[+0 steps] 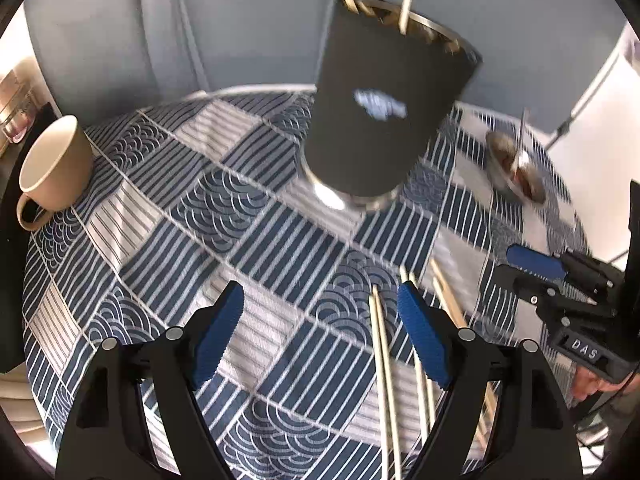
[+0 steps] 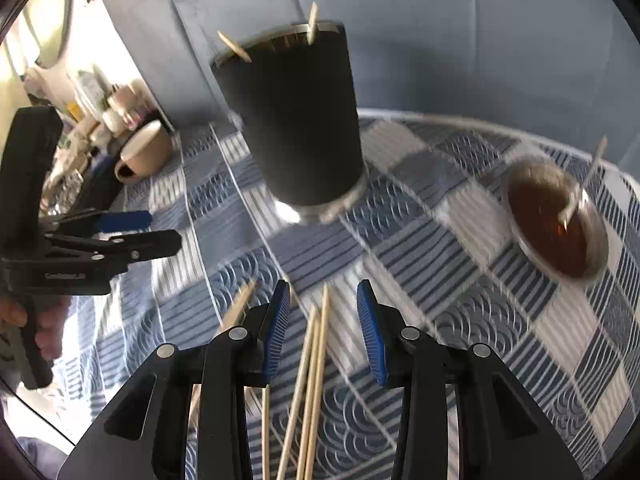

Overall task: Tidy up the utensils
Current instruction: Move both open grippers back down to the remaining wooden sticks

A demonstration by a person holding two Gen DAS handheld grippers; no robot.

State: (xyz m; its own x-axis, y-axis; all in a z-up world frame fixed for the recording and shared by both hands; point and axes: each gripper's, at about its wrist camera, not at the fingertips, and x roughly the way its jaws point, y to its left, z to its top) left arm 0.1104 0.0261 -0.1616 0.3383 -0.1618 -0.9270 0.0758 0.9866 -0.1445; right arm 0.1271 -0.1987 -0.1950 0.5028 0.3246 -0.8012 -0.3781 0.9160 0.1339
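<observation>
A black tumbler [image 1: 384, 112] with wooden chopsticks sticking out of its rim stands upright on the patterned cloth; it also shows in the right wrist view [image 2: 298, 128]. Several loose wooden chopsticks [image 1: 384, 364] lie on the cloth near the front, also in the right wrist view [image 2: 314, 372]. My left gripper [image 1: 320, 332] is open and empty, above the cloth with chopsticks between and beside its right finger. My right gripper [image 2: 324, 328] is open and empty, hovering over the loose chopsticks. It also shows at the right of the left wrist view [image 1: 536, 270].
A beige mug [image 1: 52, 168] stands at the table's left edge, also in the right wrist view [image 2: 144, 152]. A metal bowl of brown food with a spoon [image 2: 556, 220] sits at the right. A blue-and-white patterned cloth [image 1: 240, 216] covers the round table. Shelves with bottles [image 2: 96, 100] are far left.
</observation>
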